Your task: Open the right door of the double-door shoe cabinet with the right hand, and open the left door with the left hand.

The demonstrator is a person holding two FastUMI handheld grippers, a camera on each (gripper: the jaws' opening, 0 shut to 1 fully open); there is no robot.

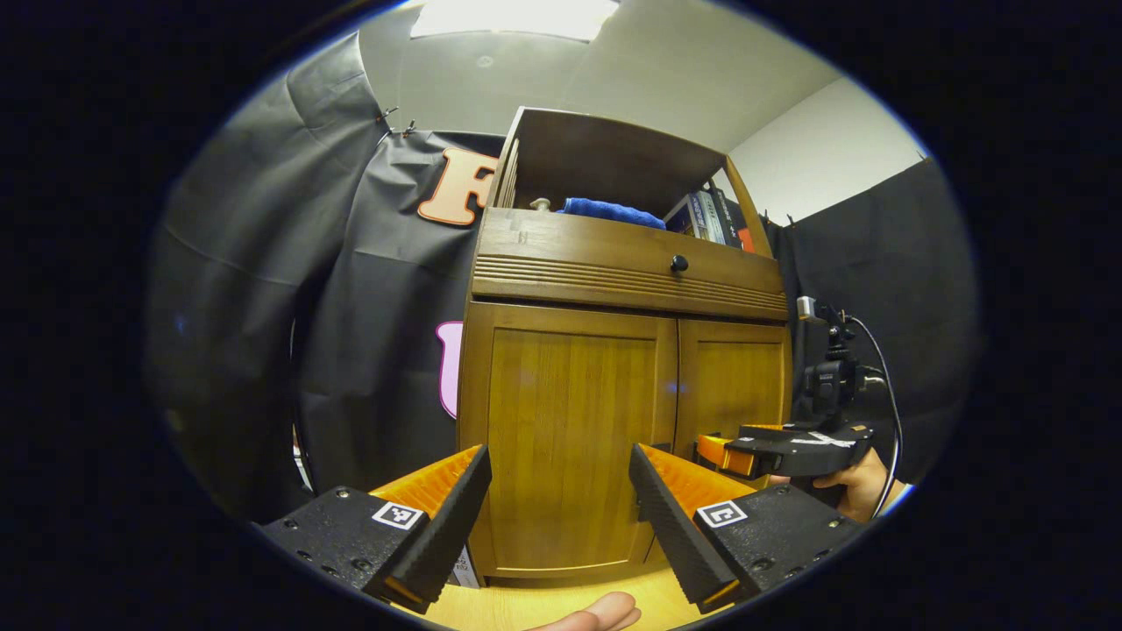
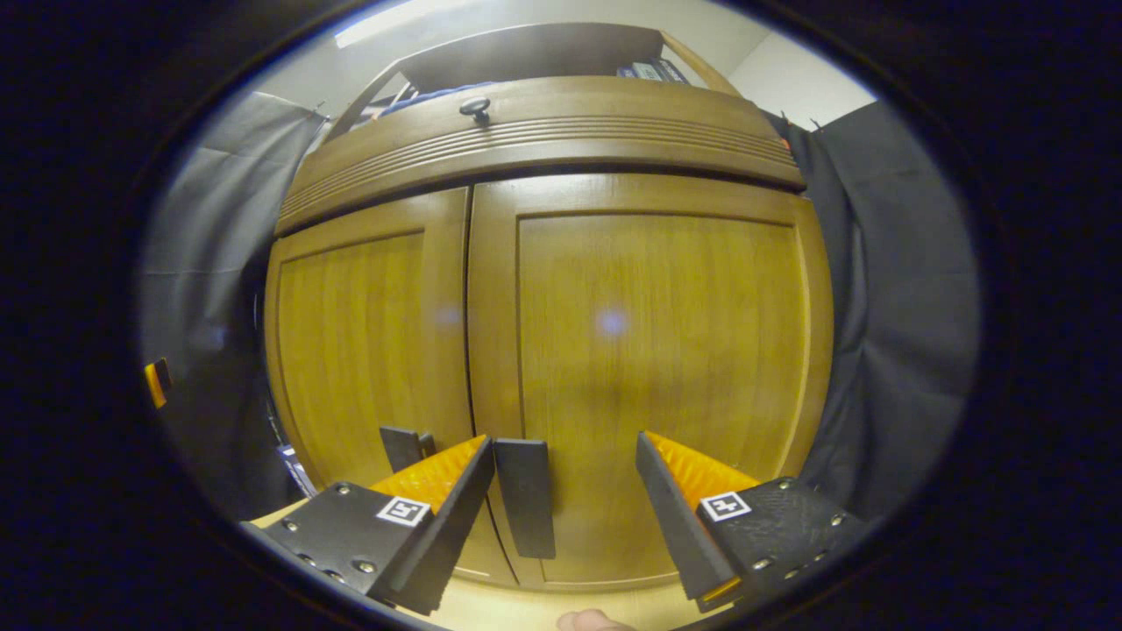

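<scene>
Shoe cabinet (image 2: 543,289) doors shut | right gripper (image 2: 561,499) wide (near handle (image 2: 524,498)) | left gripper (image 1: 558,508) wide

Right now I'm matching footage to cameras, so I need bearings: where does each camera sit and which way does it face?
Left gripper view: rides on the left gripper, set back, facing the shoe cabinet; its own open fingers and a fingertip show low, the right gripper and its hand off to the side.
Right gripper view: rides on the right gripper, close to the right door, open fingers on either side of its black handle.
Shared: both closed doors, the drawer knob.
</scene>
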